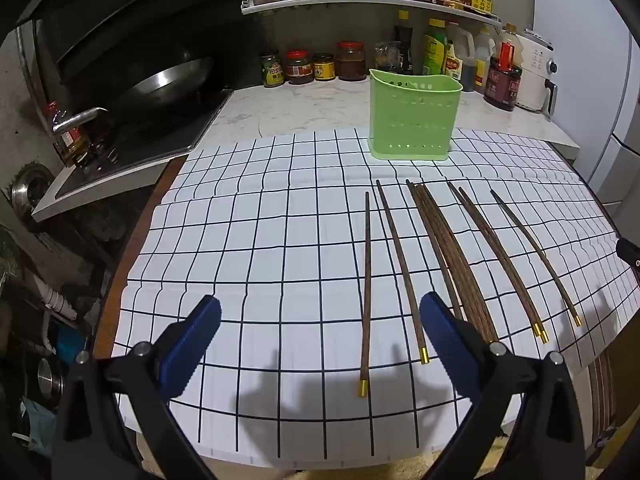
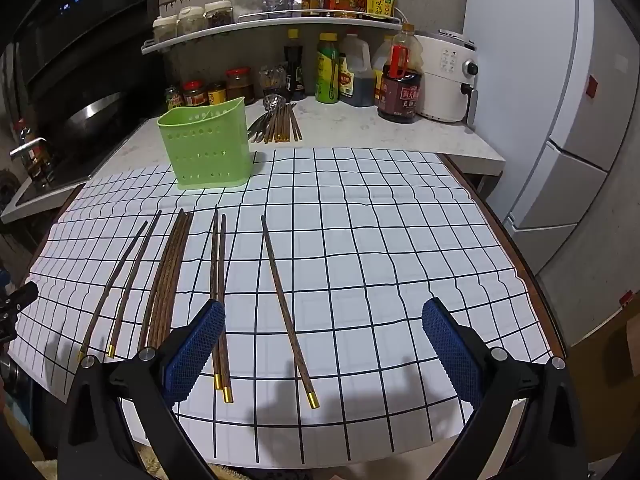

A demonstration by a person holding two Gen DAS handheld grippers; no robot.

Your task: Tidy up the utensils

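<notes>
**Inspector:** State of the work surface?

**Assistant:** Chopsticks (image 1: 404,264) lie flat on the checked cloth (image 1: 260,240), roughly side by side, gold caps toward the near edge — tips pointing at the green holder (image 1: 414,120). I judge that layout deliberate: each stick can be taken singly, and the holder stands upright at the cloth's far edge, mouth up, ready to receive them. None is in it that I can see.

**Inspector:** Left gripper (image 1: 320,344)?

**Assistant:** Jaws wide apart, nothing between the pads, angled down over the near cloth. The nearest single stick (image 1: 365,292) lies between the fingers' line, at about 1 o'clock from its centre; the rest fan out toward 2 o'clock. Holder at 12 to 1 o'clock, well apart.

**Inspector:** Right gripper (image 2: 322,344)?

**Assistant:** Also spread wide, empty, not touching the cloth as far as I can tell. One lone stick (image 2: 286,304) runs between its fingers toward 11 o'clock; a pair (image 2: 220,300) passes just behind the left finger. Holder (image 2: 208,148) at 11 o'clock, well apart.

**Inspector:** Anything else?

**Assistant:** A further bundle of utensils (image 2: 276,124) rests on the counter behind the holder — untouched.
</notes>
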